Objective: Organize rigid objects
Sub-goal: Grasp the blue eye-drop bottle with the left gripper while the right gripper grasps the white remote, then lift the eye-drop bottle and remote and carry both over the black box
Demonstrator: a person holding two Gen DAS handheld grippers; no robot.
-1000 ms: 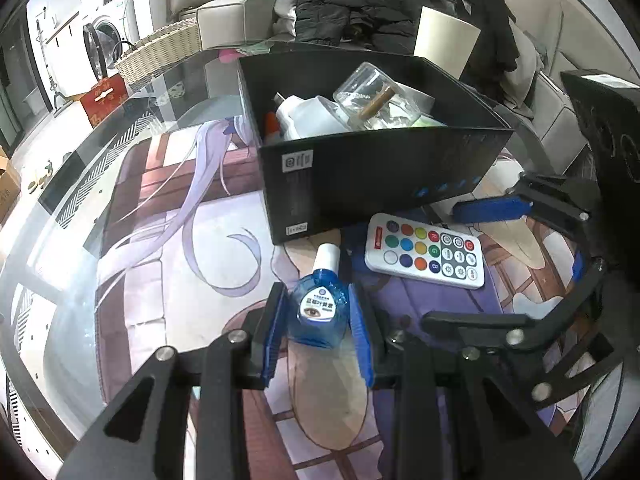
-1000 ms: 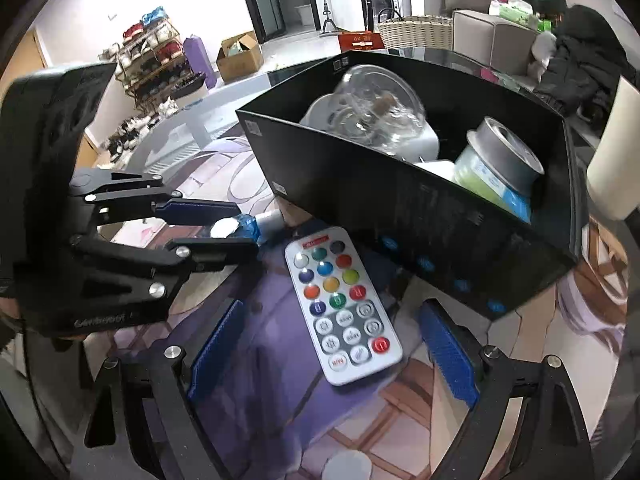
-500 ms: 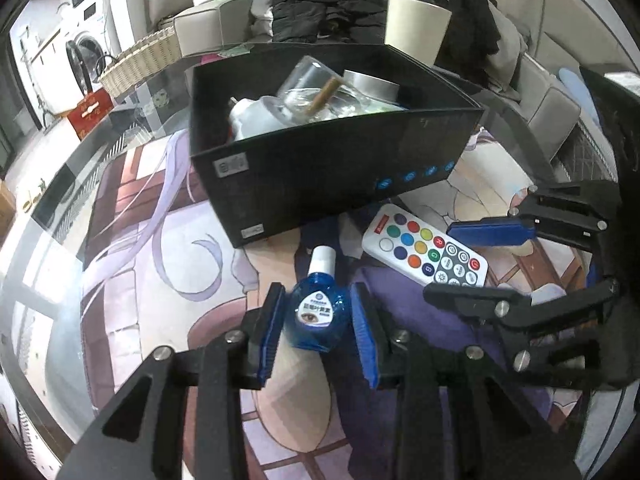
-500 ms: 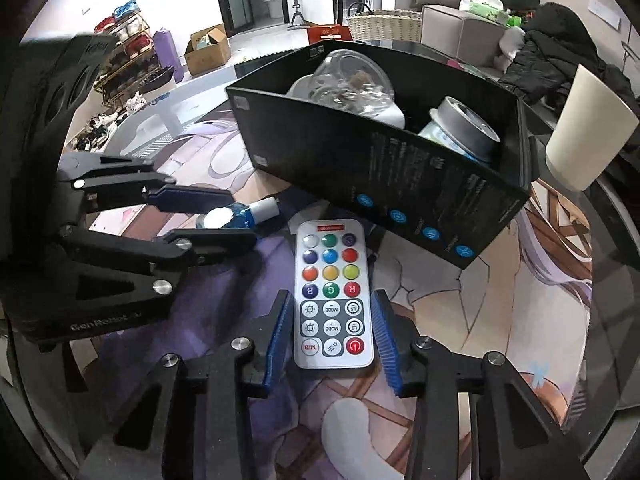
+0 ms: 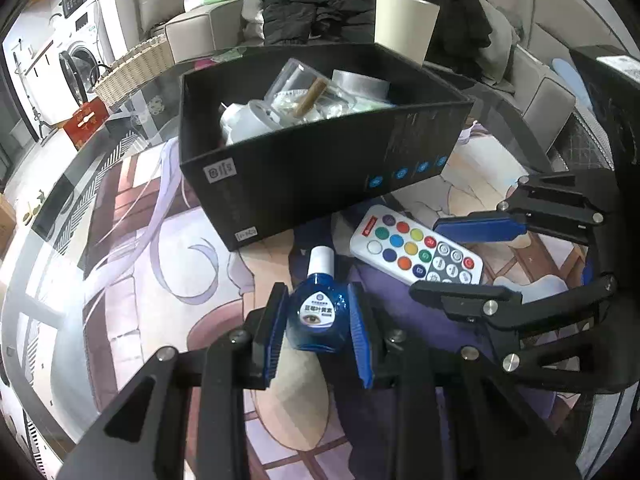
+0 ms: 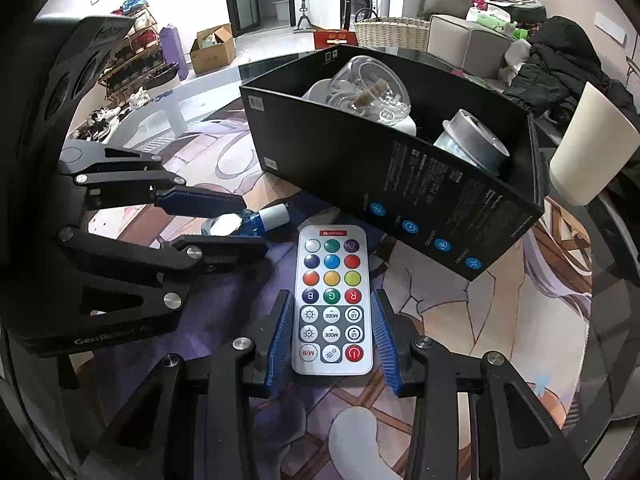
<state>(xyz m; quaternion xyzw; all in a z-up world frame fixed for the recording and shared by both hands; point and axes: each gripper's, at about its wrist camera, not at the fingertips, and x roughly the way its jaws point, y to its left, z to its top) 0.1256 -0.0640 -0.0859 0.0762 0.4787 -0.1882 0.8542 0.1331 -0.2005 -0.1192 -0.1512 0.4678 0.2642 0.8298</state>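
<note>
My left gripper is shut on a small blue eye-drop bottle with a white cap, held just above the printed mat. My right gripper is shut on a white remote with coloured buttons; the pads touch its sides. The remote also shows in the left wrist view, and the bottle shows in the right wrist view. A black box stands just behind both; it holds a glass jar, a tin and a white item.
A cream paper cup stands at the box's far right corner. The two grippers sit close side by side. The glass table has a printed mat. A sofa with clothes and a wicker basket lie beyond.
My right gripper moved in and shut on the remote, which it straddled wide open a second ago. My left gripper kept its hold on the bottle and lifted it slightly towards the box.
</note>
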